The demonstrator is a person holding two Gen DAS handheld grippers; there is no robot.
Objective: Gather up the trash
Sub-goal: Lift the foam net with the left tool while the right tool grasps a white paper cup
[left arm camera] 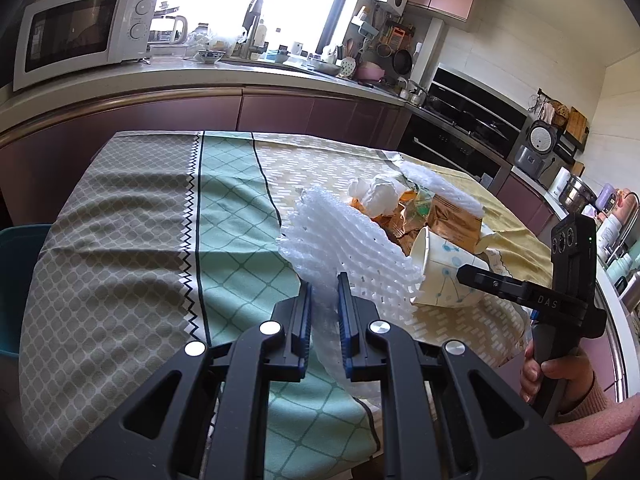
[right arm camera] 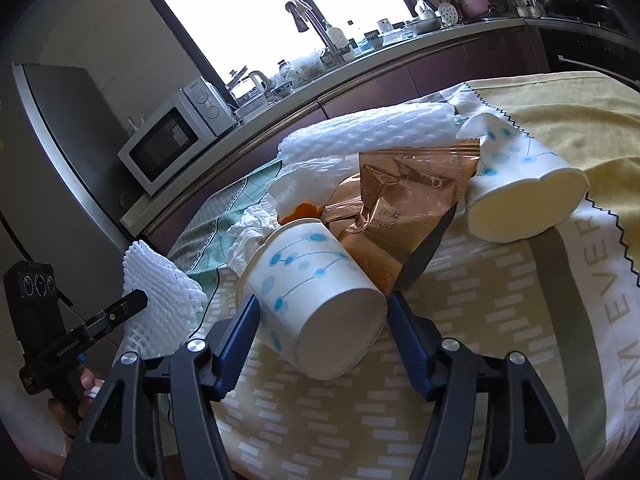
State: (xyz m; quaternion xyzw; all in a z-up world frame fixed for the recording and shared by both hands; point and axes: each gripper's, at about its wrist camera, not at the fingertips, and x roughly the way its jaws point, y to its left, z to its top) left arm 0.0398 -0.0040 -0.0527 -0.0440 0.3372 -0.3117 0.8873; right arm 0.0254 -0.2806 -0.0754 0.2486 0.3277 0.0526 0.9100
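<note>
Here, foam net (left arm camera: 344, 248) is pinched in the left gripper (left arm camera: 325, 304) near the surface's (left arm camera: 140, 220) front edge; a tipped cup (right arm camera: 316, 292) is flanked, ungripped, by the right gripper's (right arm camera: 320, 320) wide jaws.

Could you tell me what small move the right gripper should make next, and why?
Probably close the right gripper on the nearer paper cup. The cup lies on its side between the open fingers, base toward the camera, and neither pad clearly presses it yet. The left gripper already seems shut on the white foam net, so the cup looks like the next piece of trash to secure.
</note>
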